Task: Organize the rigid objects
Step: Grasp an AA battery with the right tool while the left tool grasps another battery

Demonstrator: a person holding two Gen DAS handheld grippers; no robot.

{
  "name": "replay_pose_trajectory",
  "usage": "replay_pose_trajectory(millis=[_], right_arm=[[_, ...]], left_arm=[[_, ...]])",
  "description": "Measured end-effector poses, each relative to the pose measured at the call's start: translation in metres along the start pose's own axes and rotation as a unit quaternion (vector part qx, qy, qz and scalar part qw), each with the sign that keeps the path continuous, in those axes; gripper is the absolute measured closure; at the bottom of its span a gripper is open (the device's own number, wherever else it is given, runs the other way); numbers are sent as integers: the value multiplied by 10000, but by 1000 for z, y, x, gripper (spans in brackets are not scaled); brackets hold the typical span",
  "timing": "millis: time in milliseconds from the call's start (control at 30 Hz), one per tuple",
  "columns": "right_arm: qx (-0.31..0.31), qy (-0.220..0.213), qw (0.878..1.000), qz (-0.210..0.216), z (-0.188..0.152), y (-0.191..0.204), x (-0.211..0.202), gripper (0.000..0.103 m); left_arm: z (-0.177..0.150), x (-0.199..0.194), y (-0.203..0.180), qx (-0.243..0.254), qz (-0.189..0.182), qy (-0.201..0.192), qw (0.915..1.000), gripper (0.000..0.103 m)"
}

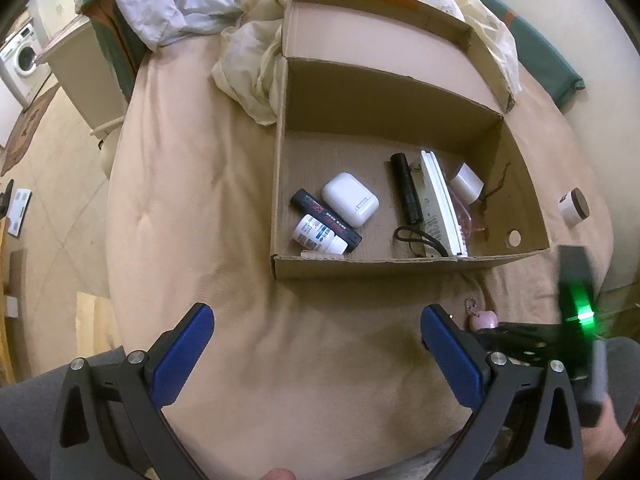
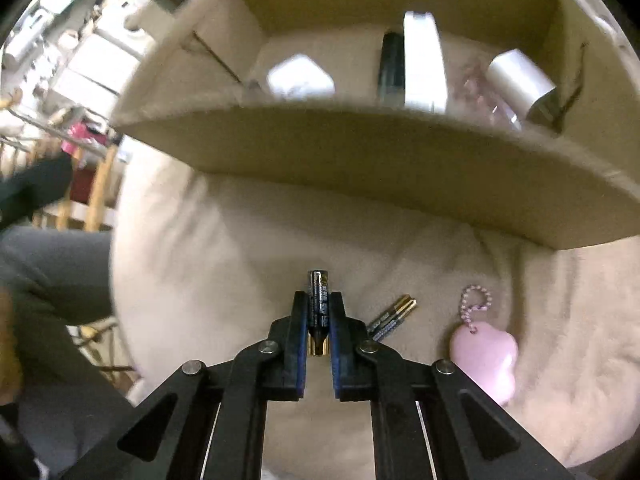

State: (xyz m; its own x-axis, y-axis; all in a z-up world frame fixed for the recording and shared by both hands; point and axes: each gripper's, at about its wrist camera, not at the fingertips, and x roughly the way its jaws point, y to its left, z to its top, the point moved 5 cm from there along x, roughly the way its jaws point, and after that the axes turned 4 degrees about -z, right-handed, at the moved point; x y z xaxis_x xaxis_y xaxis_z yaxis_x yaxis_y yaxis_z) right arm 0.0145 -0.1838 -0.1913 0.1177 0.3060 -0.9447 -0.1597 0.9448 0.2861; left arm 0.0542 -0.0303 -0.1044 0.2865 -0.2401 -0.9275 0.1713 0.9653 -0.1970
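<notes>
Battery (image 2: 319, 300) sits pinched upright between the closed blue pads of the right tool (image 2: 319, 312) at lower centre of the right wrist view, below the cardboard box (image 2: 360, 152) (two more batteries (image 2: 390, 318) and a pink keychain (image 2: 486, 354) lie lower right on the bed), while the left tool (image 1: 318, 330) gapes wide, empty.

Black battery (image 2: 319, 304) pinched lengthwise between gripper pads; two more batteries (image 2: 391, 317) beside a pink keychain (image 2: 486, 356)

Box's near wall (image 2: 360, 168) blocks entry — top open.
</notes>
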Motion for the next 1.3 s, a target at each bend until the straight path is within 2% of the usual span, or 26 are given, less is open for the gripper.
replay_pose_trajectory(millis=[133,367,467,567,700,800,1000,1167,1233,1300], right_arm=[[33,-364,9992,182,1,-4,-39,92],[113,-980,9950,165,1,-37,-106,92],[263,-1064,9939,82,0,-52,-111,92],[611,-981,9931,201,-10,-62,-99,92],[529,-1195,9909,308,-9,-57,-100,92],[629,-1202,9903,299,-11,-64,-99,92],[995,-1475,9834,366,-16,-87,-115,92],[1158,-1676,9779,473,-15,-95,-125,92],[1184,-1703,9769,515,-12,-97,-127,92],[1202,-1731,9760,543,-11,-98,-129,92]], left_arm=[[-1,0,0,39,-14,6,10000,0],[-5,8,-12,281,61,54,9996,0],[-9,13,-20,481,83,86,9988,0],[-16,22,-27,693,149,218,9972,0],[-27,41,-38,953,194,526,9939,1],[-34,58,-60,1214,142,837,9890,14],[-45,86,-115,1770,-22,1135,9776,34],[-54,124,-139,2198,329,1457,9641,36],[-58,135,-141,2258,375,1587,9604,46],[-61,140,-145,2381,433,1597,9570,46]])
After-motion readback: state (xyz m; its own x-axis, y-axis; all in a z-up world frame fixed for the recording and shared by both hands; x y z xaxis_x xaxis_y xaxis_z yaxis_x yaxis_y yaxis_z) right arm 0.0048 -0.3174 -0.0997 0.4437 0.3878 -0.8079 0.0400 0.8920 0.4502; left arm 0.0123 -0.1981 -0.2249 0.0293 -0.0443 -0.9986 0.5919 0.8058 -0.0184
